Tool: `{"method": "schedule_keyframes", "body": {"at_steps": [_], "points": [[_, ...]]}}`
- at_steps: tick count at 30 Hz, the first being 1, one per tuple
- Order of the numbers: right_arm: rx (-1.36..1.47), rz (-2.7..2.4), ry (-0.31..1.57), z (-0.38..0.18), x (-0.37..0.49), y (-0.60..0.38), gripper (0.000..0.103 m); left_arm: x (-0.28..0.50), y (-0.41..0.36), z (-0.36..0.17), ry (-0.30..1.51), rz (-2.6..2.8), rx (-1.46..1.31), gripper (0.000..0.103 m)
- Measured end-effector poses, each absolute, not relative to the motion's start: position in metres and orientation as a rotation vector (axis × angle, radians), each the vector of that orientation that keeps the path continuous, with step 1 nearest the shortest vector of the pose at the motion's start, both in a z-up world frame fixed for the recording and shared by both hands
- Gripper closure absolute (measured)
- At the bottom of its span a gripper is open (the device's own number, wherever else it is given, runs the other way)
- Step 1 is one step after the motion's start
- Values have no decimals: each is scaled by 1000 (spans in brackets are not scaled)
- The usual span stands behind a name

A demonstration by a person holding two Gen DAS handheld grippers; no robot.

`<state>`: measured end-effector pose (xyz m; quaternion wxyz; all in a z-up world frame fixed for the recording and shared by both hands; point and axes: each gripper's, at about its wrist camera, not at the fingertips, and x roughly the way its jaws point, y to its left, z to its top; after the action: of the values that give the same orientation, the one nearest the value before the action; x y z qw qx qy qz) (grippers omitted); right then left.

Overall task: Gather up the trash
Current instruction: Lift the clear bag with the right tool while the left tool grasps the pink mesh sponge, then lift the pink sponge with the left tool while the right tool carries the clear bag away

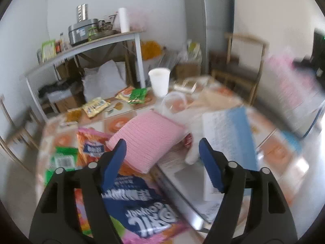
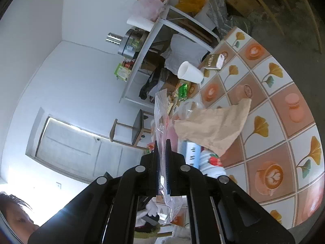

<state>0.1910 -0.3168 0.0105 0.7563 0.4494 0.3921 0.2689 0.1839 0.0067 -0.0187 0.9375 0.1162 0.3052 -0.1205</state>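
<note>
My left gripper (image 1: 162, 148) is open and empty, hovering over a heap of trash on the patterned table (image 1: 280, 150): a pink ribbed pad (image 1: 146, 136), a blue snack bag (image 1: 140, 209), an orange snack bag (image 1: 91, 144) and a blue-and-white carton (image 1: 229, 140). My right gripper (image 2: 162, 148) is shut on a clear plastic bag (image 2: 161, 118), held on edge above the table (image 2: 284, 111). A brown paper bag (image 2: 215, 128) and a strawberry-printed wrapper (image 2: 211, 162) lie just beyond it.
A white paper cup (image 1: 159, 81) (image 2: 190, 73) stands at the table's far side, with a clear lid (image 1: 174, 101), small snack packets (image 1: 138, 95) and a gold box (image 2: 213, 61) nearby. A cluttered shelf unit (image 1: 87, 44), a fridge (image 1: 211, 20) and wooden chairs (image 1: 239, 69) stand behind.
</note>
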Motion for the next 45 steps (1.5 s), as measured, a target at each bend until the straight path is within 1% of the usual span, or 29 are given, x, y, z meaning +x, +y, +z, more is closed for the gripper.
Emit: {"method": "schedule_keyframes", "body": {"at_steps": [5,7,9,11,13,16,22,26,31,36,41,45], "points": [[995,587,846,0,193,-327,98,212,-4,-12,729,-289,337,32],[996,591,848,-3,194,-329,98,230,-3,-3,823,-395,316,27],[1000,595,852,-5,195,-331,98,248,1,5,909,-473,302,26],[1003,601,852,-7,195,-334,98,264,2,10,969,-536,317,24],[1005,607,851,-9,195,-336,98,278,3,10,1016,-591,377,19],[1012,606,853,-12,196,-339,98,291,2,1,1031,-598,512,19],[1035,590,878,-25,199,-344,98,309,8,-15,1098,-648,554,19],[1038,583,895,-31,203,-344,98,317,13,-26,1137,-668,543,19],[1035,591,909,-33,209,-339,98,330,18,-36,1192,-703,459,19],[1035,599,923,-35,213,-335,98,337,14,-49,1238,-711,450,19],[1038,597,927,-37,214,-335,98,338,10,-57,1258,-698,473,18],[1047,589,930,-39,213,-337,98,335,10,-54,1236,-680,484,19]]}}
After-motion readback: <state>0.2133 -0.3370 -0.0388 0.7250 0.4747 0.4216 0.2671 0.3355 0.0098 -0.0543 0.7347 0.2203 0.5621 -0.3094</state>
